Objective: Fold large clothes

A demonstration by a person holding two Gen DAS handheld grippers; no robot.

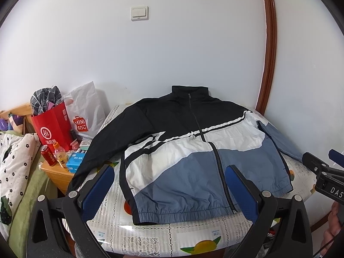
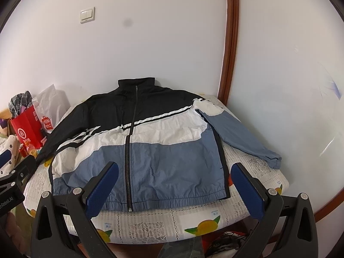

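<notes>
A round table (image 2: 255,167) under a lace-patterned cloth printed with fruit stands against the white wall. A black, white and blue zip-up jacket (image 2: 150,142) lies flat and zipped across the tabletop, collar at the far edge, hem near the front edge, its blue sleeve reaching the right edge.

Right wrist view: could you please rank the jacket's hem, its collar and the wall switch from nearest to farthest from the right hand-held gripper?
From the right hand-held gripper:
1. Hem, just beneath the open fingers.
2. Collar, at the table's far edge.
3. Wall switch, high on the wall, upper left.
</notes>
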